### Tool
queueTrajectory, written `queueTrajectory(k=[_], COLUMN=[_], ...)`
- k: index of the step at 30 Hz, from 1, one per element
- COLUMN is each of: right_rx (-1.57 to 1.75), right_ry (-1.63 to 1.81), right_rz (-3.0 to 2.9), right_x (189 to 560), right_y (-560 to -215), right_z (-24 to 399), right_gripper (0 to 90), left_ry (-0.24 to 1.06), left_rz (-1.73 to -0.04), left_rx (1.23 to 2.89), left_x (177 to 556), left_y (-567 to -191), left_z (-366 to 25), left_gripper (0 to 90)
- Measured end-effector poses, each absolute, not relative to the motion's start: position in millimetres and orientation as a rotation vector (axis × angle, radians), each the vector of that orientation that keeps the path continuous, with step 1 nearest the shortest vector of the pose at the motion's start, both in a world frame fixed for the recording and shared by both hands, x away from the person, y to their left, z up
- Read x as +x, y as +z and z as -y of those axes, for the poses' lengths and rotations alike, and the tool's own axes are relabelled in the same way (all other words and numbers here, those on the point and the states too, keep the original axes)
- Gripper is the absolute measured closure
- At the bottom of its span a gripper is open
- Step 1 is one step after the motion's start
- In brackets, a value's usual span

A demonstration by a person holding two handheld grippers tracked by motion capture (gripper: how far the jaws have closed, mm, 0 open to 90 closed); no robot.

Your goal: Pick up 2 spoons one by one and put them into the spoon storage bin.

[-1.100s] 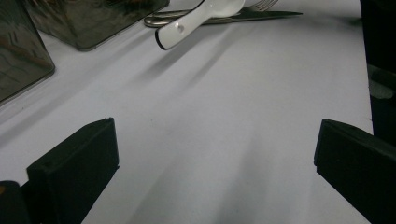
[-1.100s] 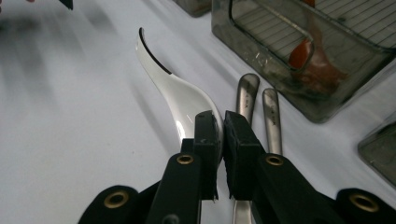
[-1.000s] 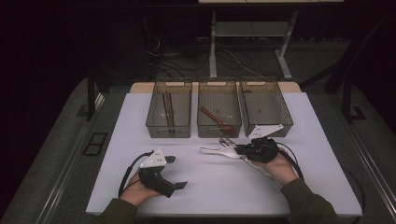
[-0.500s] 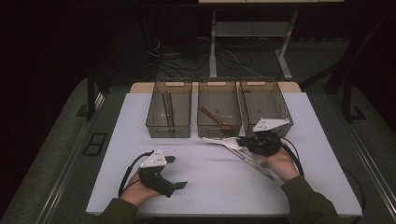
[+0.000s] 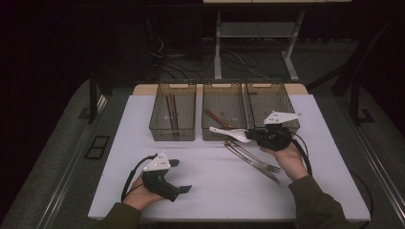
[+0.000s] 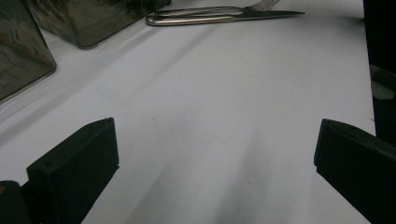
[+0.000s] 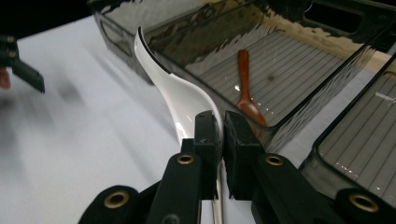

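My right gripper (image 5: 251, 135) is shut on a white ceramic spoon (image 5: 228, 131), held just above the table in front of the middle bin (image 5: 224, 136). In the right gripper view the jaws pinch the white spoon (image 7: 173, 91) by one end, and it arches up and away along the middle bin's (image 7: 299, 112) near wall. A wooden spoon (image 7: 245, 88) lies inside that bin. My left gripper (image 5: 181, 175) rests on the table at the front left. Its jaws stand wide open with nothing between them, and bare white table shows past the left gripper (image 6: 217, 128).
Three smoky plastic bins stand in a row at the back: the left bin (image 5: 173, 133) holds brown chopsticks (image 5: 171, 109), and the right bin (image 5: 282, 95) is behind my right hand. A metal fork and knife (image 5: 253, 158) lie side by side on the white table (image 5: 215, 191).
My right gripper has risen with the white spoon and drifted back toward the bins. The left gripper has stayed in place.
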State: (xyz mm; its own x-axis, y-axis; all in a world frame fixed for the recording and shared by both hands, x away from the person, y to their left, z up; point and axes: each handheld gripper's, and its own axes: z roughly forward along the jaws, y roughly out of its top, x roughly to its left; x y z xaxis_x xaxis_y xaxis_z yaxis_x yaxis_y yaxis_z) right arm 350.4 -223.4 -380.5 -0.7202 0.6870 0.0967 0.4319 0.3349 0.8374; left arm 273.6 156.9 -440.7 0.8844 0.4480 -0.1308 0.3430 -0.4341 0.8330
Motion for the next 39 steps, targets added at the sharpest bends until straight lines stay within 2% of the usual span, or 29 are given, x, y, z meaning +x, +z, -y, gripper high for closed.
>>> queueTrajectory(k=[18,39], right_rx=[1.06,1.059], right_ry=[1.259,1.035], right_rz=[-2.292,-2.365], right_x=[392,415], right_y=[-363,-380], right_z=[206,183], right_gripper=[84.3,83.6], left_ry=[0.134,0.127], left_rz=[-0.566,-0.573], left_rx=[2.058,2.043], left_x=[273,272], left_y=[-440,-440], left_z=[-157,-157], left_gripper=[0.0,0.0])
